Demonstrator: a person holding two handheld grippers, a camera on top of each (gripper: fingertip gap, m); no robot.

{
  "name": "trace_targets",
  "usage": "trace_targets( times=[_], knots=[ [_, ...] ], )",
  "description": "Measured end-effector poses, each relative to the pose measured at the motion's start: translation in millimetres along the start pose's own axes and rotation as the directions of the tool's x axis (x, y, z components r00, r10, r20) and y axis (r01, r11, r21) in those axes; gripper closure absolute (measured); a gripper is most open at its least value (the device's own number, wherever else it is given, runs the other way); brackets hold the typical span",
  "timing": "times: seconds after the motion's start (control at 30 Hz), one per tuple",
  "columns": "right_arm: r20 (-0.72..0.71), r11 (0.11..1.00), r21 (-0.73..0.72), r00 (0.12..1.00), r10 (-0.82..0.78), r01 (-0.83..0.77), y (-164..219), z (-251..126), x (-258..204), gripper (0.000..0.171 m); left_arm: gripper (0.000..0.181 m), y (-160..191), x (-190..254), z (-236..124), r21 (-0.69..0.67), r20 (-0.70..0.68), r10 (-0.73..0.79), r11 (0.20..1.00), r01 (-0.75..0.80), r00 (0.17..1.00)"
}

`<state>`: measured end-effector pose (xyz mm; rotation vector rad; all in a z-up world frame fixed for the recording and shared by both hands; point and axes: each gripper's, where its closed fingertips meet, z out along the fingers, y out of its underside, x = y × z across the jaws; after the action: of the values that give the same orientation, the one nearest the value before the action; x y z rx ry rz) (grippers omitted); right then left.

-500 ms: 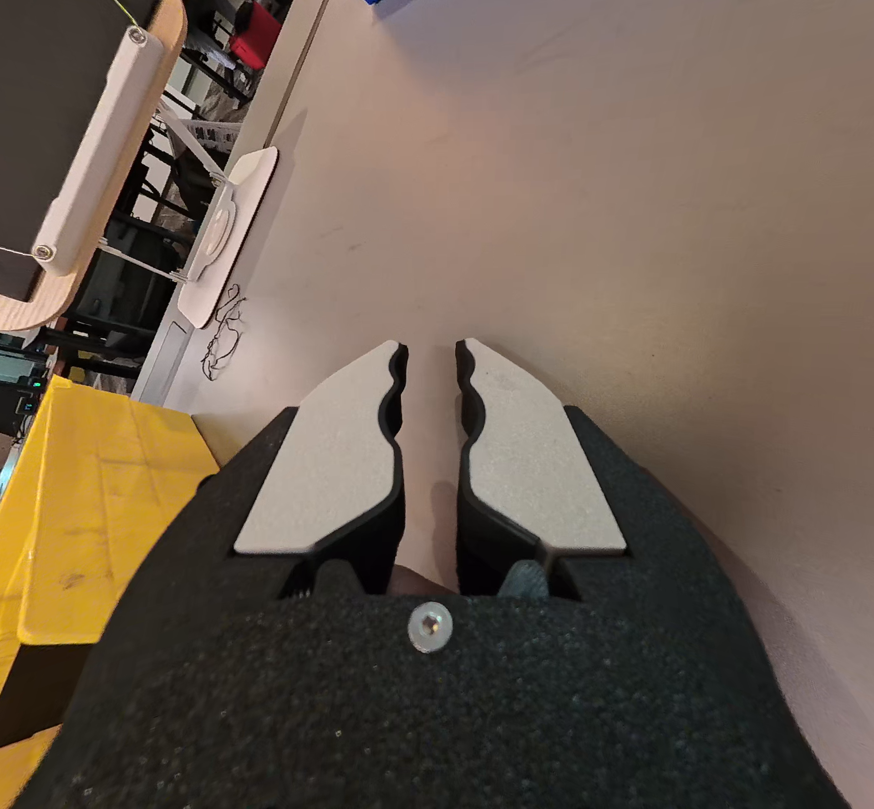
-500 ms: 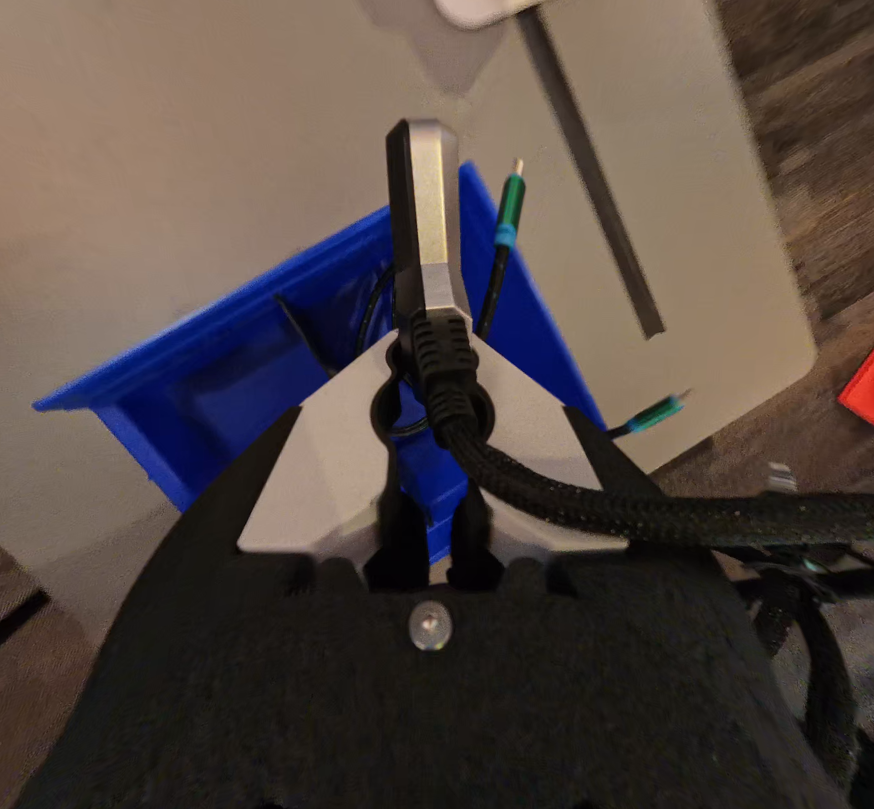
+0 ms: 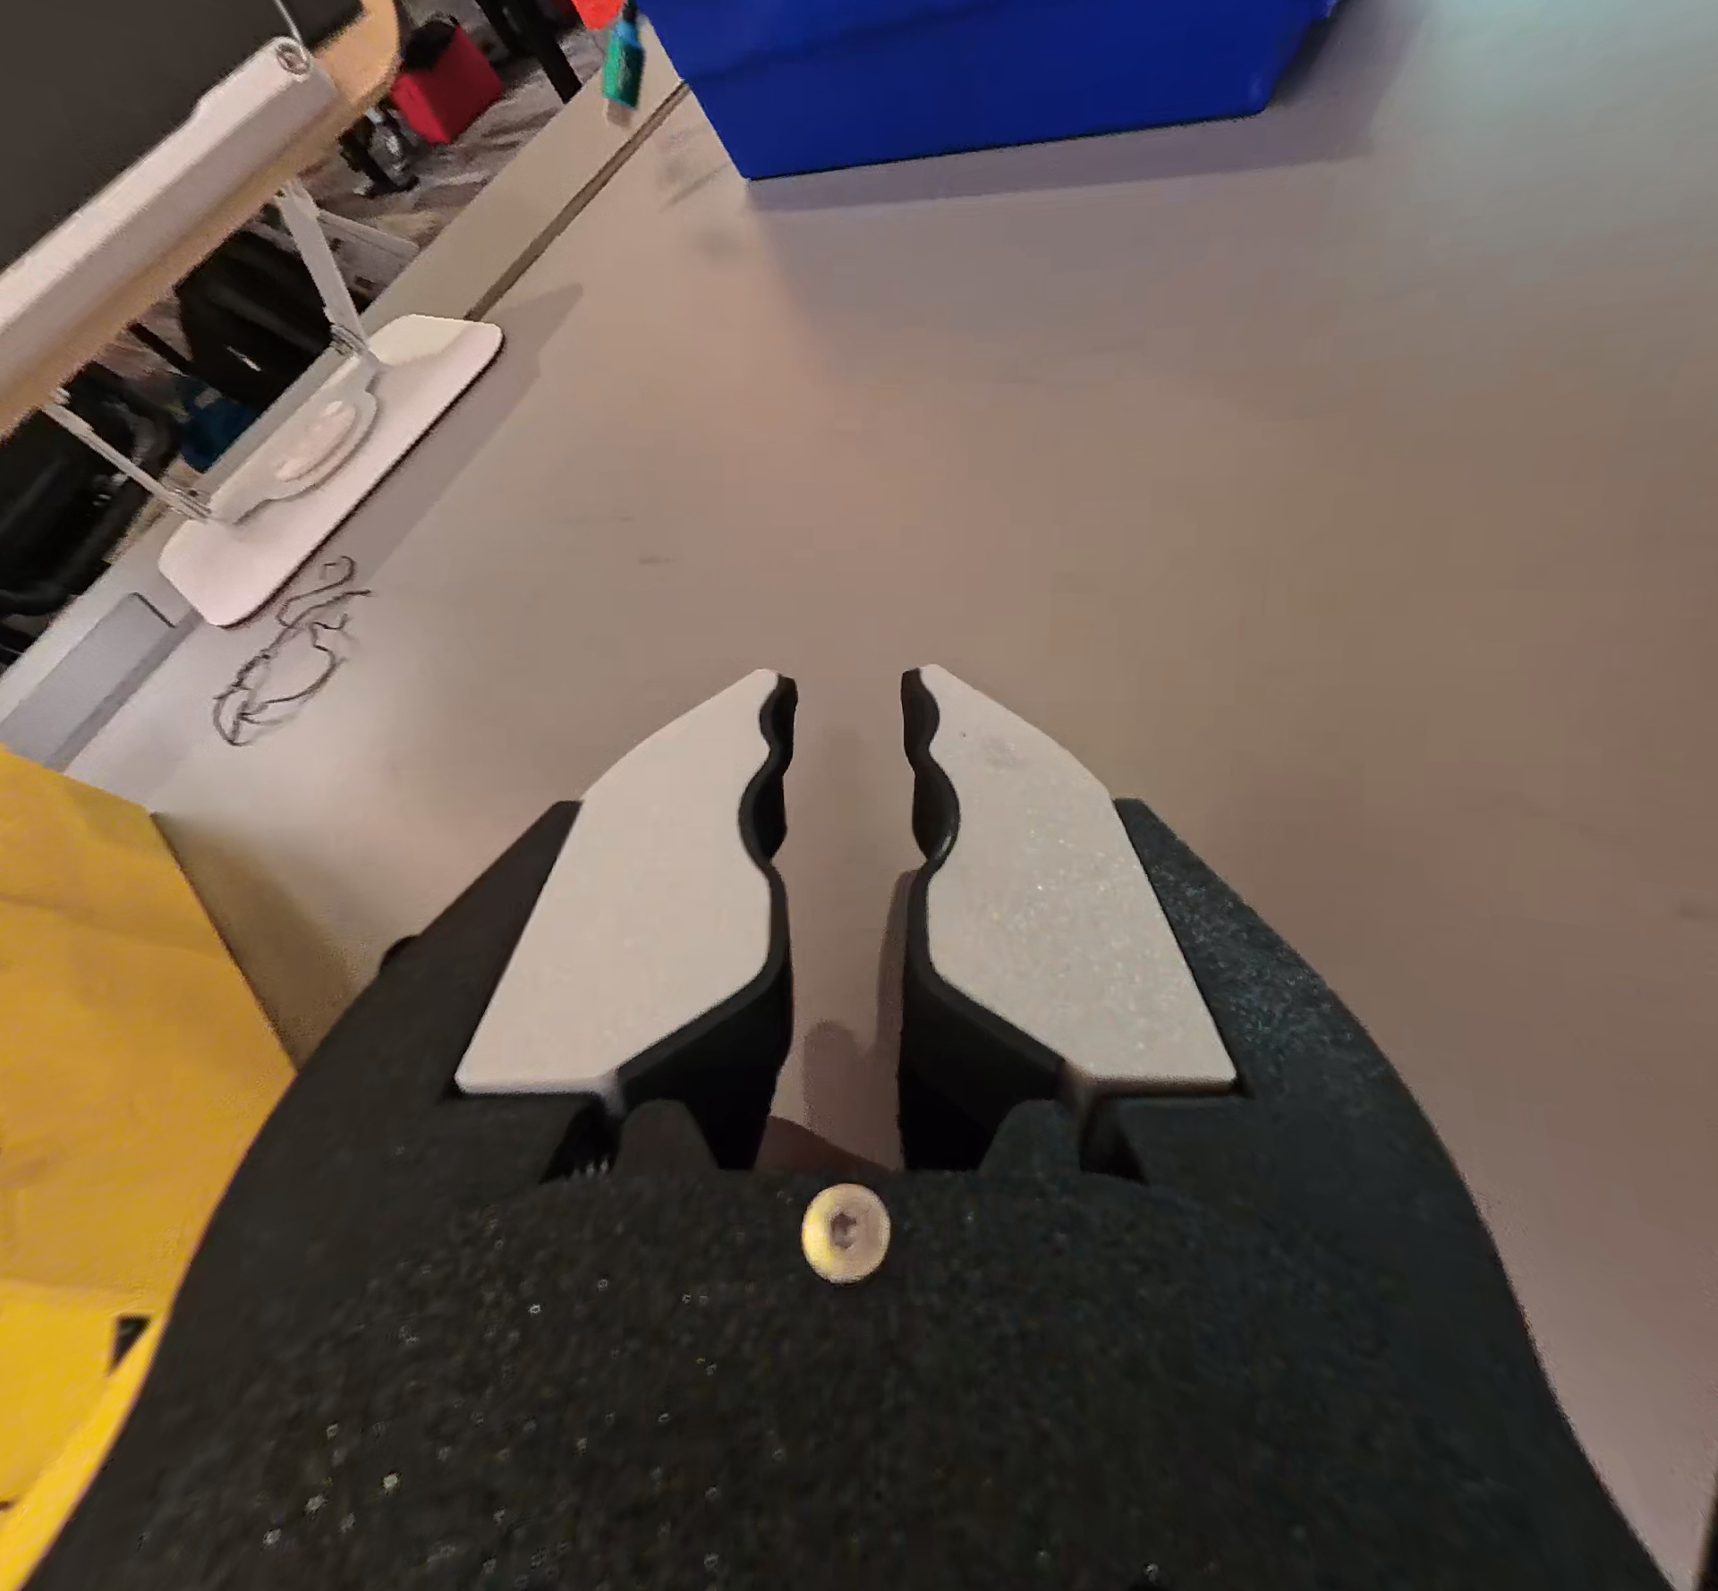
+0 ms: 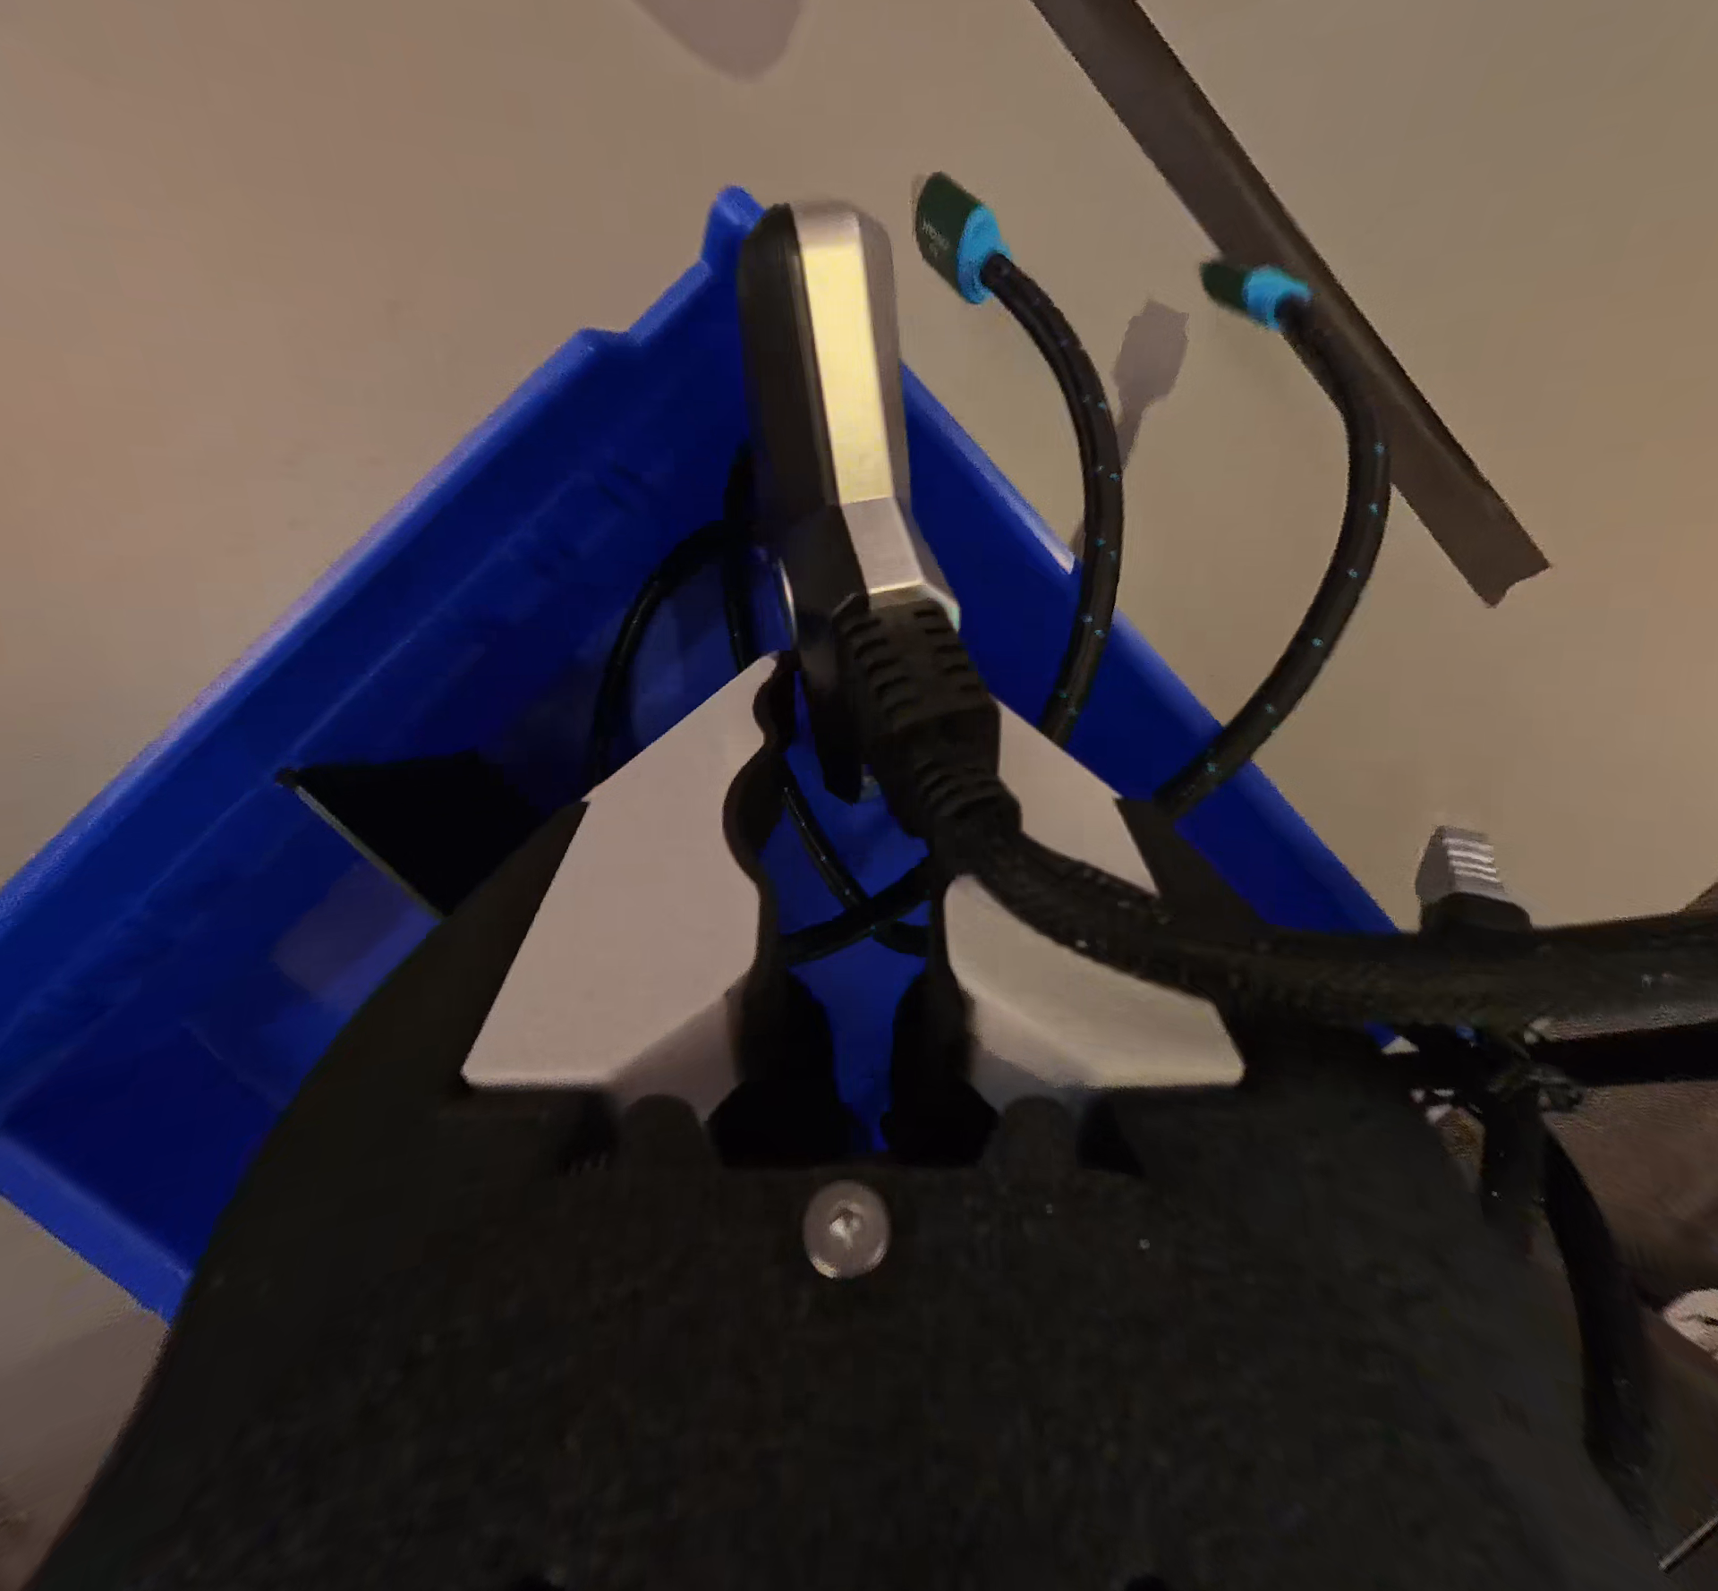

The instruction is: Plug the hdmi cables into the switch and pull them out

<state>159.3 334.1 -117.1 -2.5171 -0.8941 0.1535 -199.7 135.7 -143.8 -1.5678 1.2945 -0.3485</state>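
My right gripper is shut on the base of the silver and black switch, which it holds upright over the blue bin. The switch's thick black braided cable trails off to the right. Two hdmi cables with green and blue plugs rise from the bin's right wall, unplugged and apart from the switch. My left gripper is narrowly open and empty, low over the grey table, with the blue bin far ahead.
A yellow bin sits at the left gripper's left. A white stand base and a loose black thread lie at the table's left edge. A grey connector shows at the right. A dark strip crosses the table behind the plugs. Tip to tip, the grippers are about 40 cm apart.
The left wrist view has tilted up, so the blue bin now fills its top. The right gripper has moved closer to the bin with the switch; both hdmi plugs show larger.
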Motion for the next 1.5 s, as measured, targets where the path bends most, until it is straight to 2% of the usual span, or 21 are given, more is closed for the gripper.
trace_targets(
  times=[0.07,0.17,0.23,0.33,0.43,0.5,0.57,0.67,0.73,0.8,0.83,0.93,1.0,1.03,1.07,1.13,1.2,1.27,1.5],
  knots=[
    [0.015,0.998,-0.050,0.999,0.030,-0.029,8,-6,1,0.143,0.158,-1,2,0,0.005,-0.022,-0.045,0.999,0.045,0.999],
    [0.057,0.968,-0.241,0.995,0.085,-0.069,24,-27,-6,0.131,0.157,-1,0,-1,0.006,-0.028,-0.065,0.998,0.065,0.998],
    [0.061,0.946,-0.319,0.994,0.086,-0.062,28,-49,-10,0.130,0.157,1,-2,-1,0.000,-0.027,-0.073,0.997,0.073,0.997],
    [-0.004,0.939,-0.343,1.000,0.015,-0.016,26,-84,-8,0.130,0.157,4,-4,-1,-0.009,-0.035,-0.101,0.995,0.101,0.994],
    [-0.088,0.953,-0.302,0.995,-0.044,0.016,25,-120,-12,0.130,0.156,4,-8,-3,-0.002,-0.031,-0.128,0.992,0.128,0.991],
    [-0.135,0.990,-0.135,0.990,-0.049,0.030,12,-141,-29,0.131,0.156,-1,-12,-7,0.018,-0.036,-0.171,0.985,0.171,0.985],
    [-0.151,0.991,0.134,0.988,-0.004,0.024,-3,-159,-60,0.131,0.156,-6,-17,-12,0.038,-0.045,-0.229,0.972,0.231,0.972],
    [-0.252,0.876,0.482,0.954,0.164,-0.023,4,-177,-94,0.131,0.155,-18,-35,-26,0.087,-0.012,-0.331,0.940,0.331,0.943],
    [-0.277,0.750,0.660,0.913,0.300,-0.046,24,-177,-119,0.131,0.153,-22,-43,-40,0.119,0.002,-0.406,0.908,0.403,0.914],
    [-0.307,0.626,0.780,0.872,0.381,0.001,47,-170,-144,0.129,0.153,-14,-46,-58,0.139,0.032,-0.446,0.888,0.438,0.894],
    [-0.314,0.553,0.833,0.816,0.485,-0.008,65,-170,-147,0.127,0.153,-7,-47,-68,0.151,0.059,-0.464,0.879,0.452,0.884],
    [-0.102,0.407,0.884,0.755,0.648,-0.230,107,-138,-176,0.127,0.153,21,-51,-93,0.168,0.160,-0.505,0.860,0.481,0.848],
    [-0.065,0.365,0.875,0.670,0.739,-0.317,139,-118,-182,0.128,0.153,34,-63,-107,0.131,0.264,-0.449,0.894,0.429,0.854],
    [-0.064,0.368,0.864,0.650,0.757,-0.344,147,-112,-184,0.128,0.153,38,-70,-113,0.119,0.317,-0.407,0.913,0.389,0.857],
    [-0.075,0.400,0.847,0.668,0.741,-0.349,147,-110,-186,0.128,0.153,40,-76,-116,0.121,0.351,-0.382,0.924,0.363,0.855],
    [-0.166,0.474,0.835,0.692,0.702,-0.280,146,-112,-182,0.128,0.156,44,-88,-120,0.153,0.400,-0.391,0.920,0.360,0.829],
    [-0.297,0.568,0.797,0.688,0.663,-0.204,152,-105,-174,0.128,0.156,44,-95,-118,0.168,0.401,-0.401,0.916,0.364,0.823],
    [-0.344,0.621,0.761,0.694,0.632,-0.188,153,-96,-173,0.130,0.156,48,-98,-116,0.148,0.410,-0.382,0.924,0.353,0.828],
    [-0.312,0.631,0.757,0.756,0.576,-0.168,137,-86,-186,0.132,0.156,57,-88,-109,0.066,0.406,-0.335,0.939,0.338,0.850]
  ],
)
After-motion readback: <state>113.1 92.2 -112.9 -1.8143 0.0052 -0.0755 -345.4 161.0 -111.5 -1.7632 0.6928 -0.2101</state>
